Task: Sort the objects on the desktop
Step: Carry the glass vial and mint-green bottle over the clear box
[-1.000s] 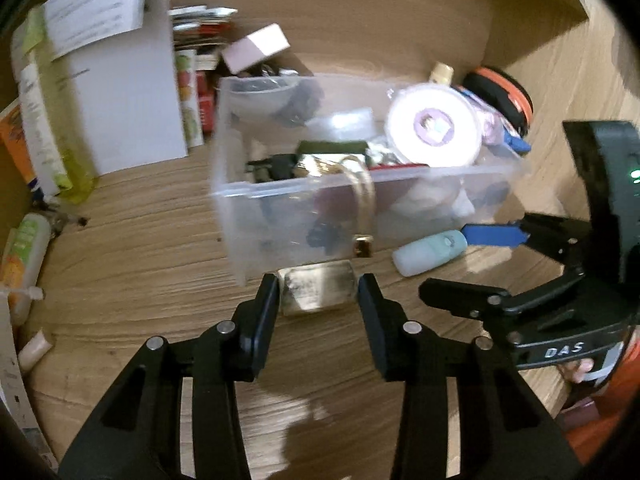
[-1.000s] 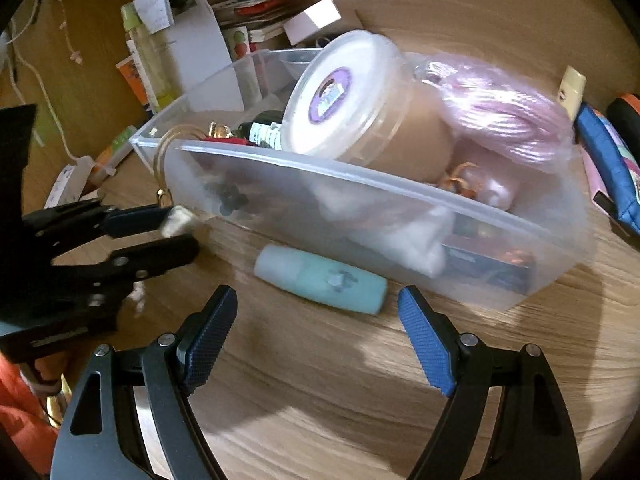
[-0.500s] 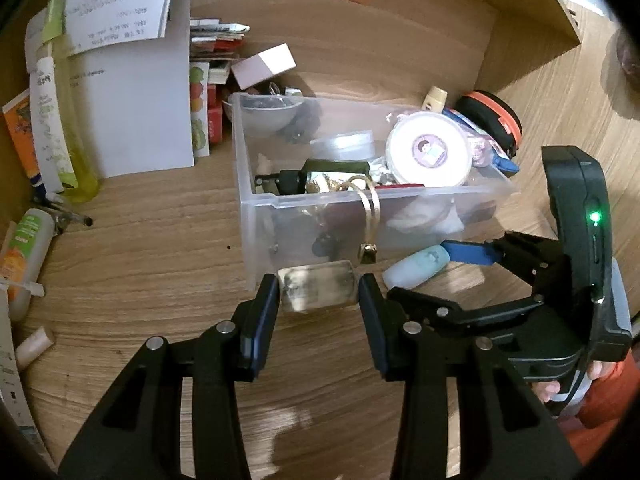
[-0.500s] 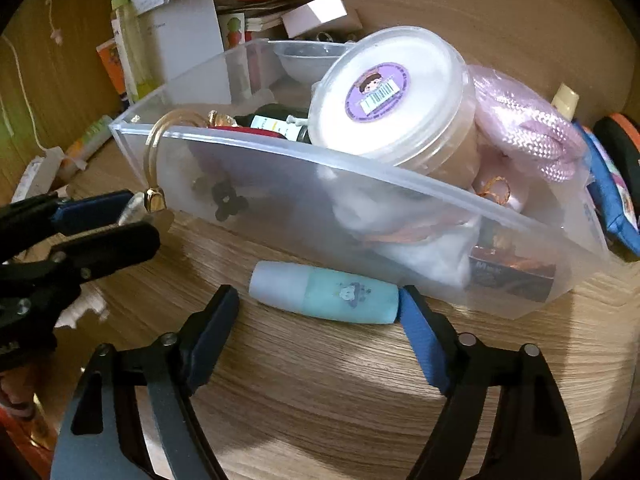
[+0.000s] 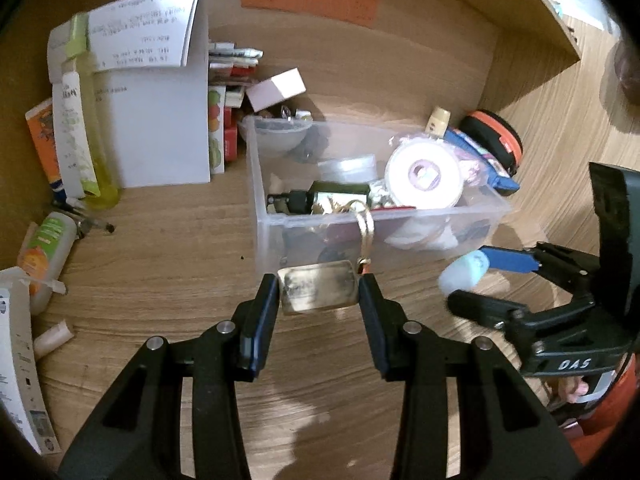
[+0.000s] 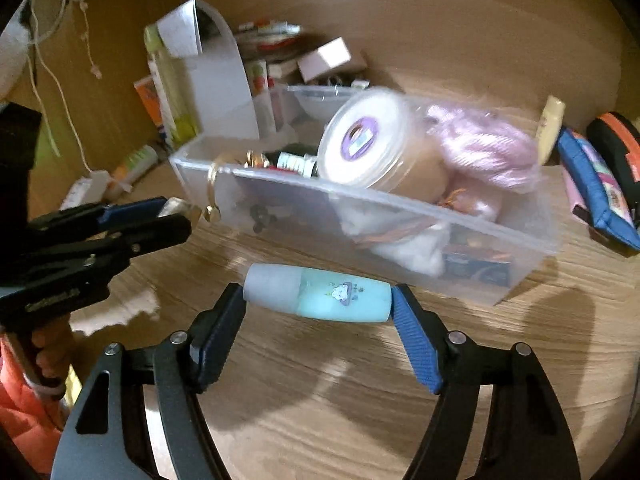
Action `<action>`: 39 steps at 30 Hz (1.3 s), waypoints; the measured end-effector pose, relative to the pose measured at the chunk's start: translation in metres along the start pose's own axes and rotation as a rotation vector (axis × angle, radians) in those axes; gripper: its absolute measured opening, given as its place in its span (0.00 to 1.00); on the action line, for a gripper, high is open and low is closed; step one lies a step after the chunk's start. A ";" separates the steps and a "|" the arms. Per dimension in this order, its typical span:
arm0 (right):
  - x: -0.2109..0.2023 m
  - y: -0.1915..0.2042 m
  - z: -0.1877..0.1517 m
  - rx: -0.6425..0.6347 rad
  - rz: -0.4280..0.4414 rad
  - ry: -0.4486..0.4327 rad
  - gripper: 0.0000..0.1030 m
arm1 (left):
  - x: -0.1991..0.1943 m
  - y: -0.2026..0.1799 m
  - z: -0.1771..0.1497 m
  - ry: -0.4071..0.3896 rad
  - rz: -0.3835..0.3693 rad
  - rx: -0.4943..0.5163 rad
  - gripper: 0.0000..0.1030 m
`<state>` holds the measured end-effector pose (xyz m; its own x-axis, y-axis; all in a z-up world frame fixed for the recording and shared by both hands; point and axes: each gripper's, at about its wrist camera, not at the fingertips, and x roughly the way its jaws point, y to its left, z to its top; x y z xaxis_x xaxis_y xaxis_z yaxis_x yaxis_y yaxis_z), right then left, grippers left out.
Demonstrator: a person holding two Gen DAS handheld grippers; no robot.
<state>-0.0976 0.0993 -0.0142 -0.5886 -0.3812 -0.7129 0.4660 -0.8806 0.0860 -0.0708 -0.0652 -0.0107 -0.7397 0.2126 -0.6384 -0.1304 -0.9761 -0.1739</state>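
The left gripper (image 5: 318, 296) is clamped on a flat, tarnished brass-coloured metal tin (image 5: 317, 288), held just in front of the clear plastic storage bin (image 5: 272, 236) on the wooden desk (image 5: 168, 248). The right gripper (image 6: 318, 298) grips a small mint-green tube with a pale cap (image 6: 318, 292) end to end, close beside the bin's front wall. A round white-lidded tub (image 6: 364, 140) lies inside the bin.

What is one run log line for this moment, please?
left gripper: shut on metal tin | right gripper: shut on teal bottle, lengthwise | clear bin: behind both
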 end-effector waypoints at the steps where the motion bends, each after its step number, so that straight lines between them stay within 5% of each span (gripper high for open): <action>1: -0.005 -0.001 0.001 -0.001 -0.005 -0.015 0.69 | -0.003 -0.002 0.002 -0.010 0.001 0.002 0.39; 12: -0.039 -0.034 0.019 0.030 -0.088 -0.136 0.69 | -0.020 -0.012 0.026 -0.102 0.002 0.019 0.39; 39: -0.001 -0.066 0.036 0.064 -0.061 -0.072 0.69 | 0.026 -0.005 0.044 -0.040 0.043 0.011 0.39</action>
<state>-0.1521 0.1475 0.0058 -0.6615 -0.3430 -0.6669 0.3859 -0.9182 0.0895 -0.1182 -0.0570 0.0064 -0.7707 0.1683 -0.6146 -0.1045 -0.9848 -0.1385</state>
